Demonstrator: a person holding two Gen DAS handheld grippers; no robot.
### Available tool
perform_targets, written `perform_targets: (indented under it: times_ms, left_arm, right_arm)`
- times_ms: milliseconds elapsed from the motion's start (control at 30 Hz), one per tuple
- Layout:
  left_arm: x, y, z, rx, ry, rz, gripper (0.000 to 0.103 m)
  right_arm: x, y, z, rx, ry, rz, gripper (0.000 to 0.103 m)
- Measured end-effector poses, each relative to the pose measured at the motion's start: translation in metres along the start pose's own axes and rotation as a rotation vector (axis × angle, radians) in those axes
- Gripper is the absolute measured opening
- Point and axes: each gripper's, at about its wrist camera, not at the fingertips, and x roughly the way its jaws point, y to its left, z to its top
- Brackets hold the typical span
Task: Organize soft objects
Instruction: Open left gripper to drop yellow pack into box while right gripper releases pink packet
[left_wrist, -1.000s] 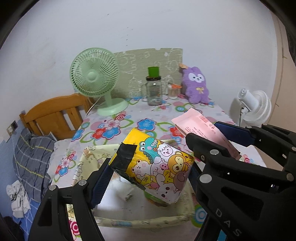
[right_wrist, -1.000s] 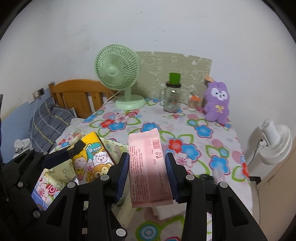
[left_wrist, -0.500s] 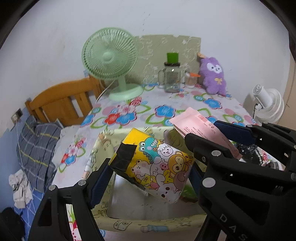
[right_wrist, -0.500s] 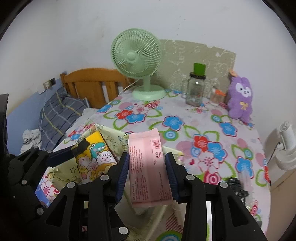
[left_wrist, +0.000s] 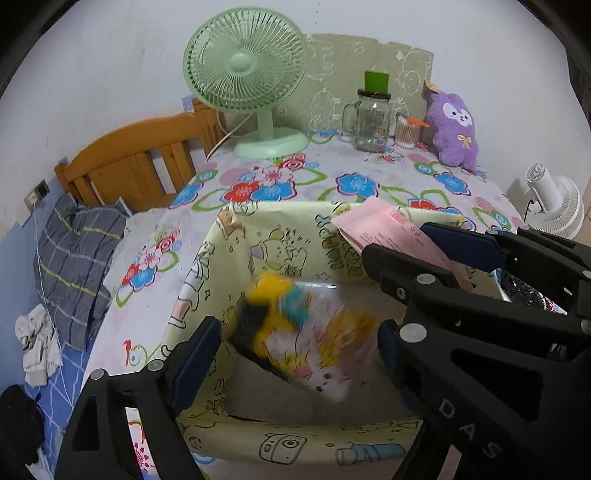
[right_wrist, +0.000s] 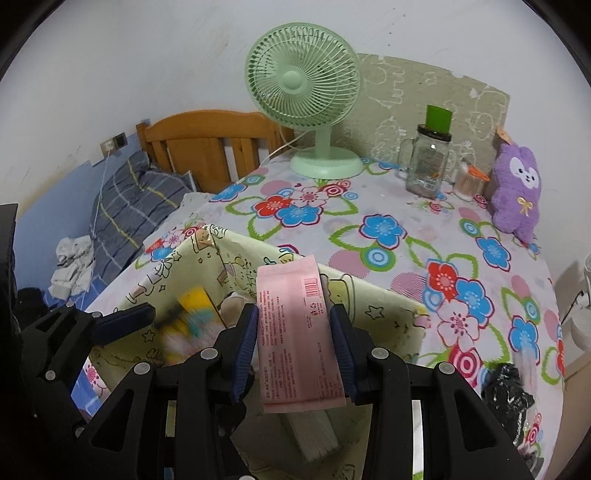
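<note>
Left wrist view: left gripper (left_wrist: 295, 347) jaws just opened, cartoon tissue pack (left_wrist: 306, 332) blurred between fingers, dropping into fabric bin (left_wrist: 280, 443); right gripper (right_wrist: 293, 347) clamped on pink pack (right_wrist: 295, 332), unplaced above bin

Fan (right_wrist: 303, 81), jar (right_wrist: 428, 166) (right of it) and plush (right_wrist: 515, 195) behind the fabric bin (right_wrist: 376, 299).
</note>
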Motion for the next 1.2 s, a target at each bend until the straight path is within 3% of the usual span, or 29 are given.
perform_targets:
  times_ms: [333,400,467,667,1200]
  left_arm:
    - [0.003,0.004,-0.002,-0.009,0.015,-0.033,0.093]
    - [0.003,0.004,-0.001,-0.01,0.014,-0.04,0.093]
    - [0.003,0.004,-0.001,-0.014,0.012,-0.037,0.093]
    - [-0.002,0.003,0.001,-0.022,0.001,-0.04,0.093]
    - [-0.032,-0.021,-0.001,0.002,-0.068,-0.052,0.094]
  right_arm:
    - [0.013,0.004,0.005,-0.023,0.029,0.01,0.046]
    - [0.014,0.004,0.005,-0.02,0.039,0.009,0.052]
    - [0.015,0.005,0.005,-0.019,0.05,0.002,0.069]
    - [0.004,0.006,0.004,-0.052,0.002,-0.026,0.08]
    - [-0.041,-0.01,-0.008,0.0,-0.072,-0.062,0.082]
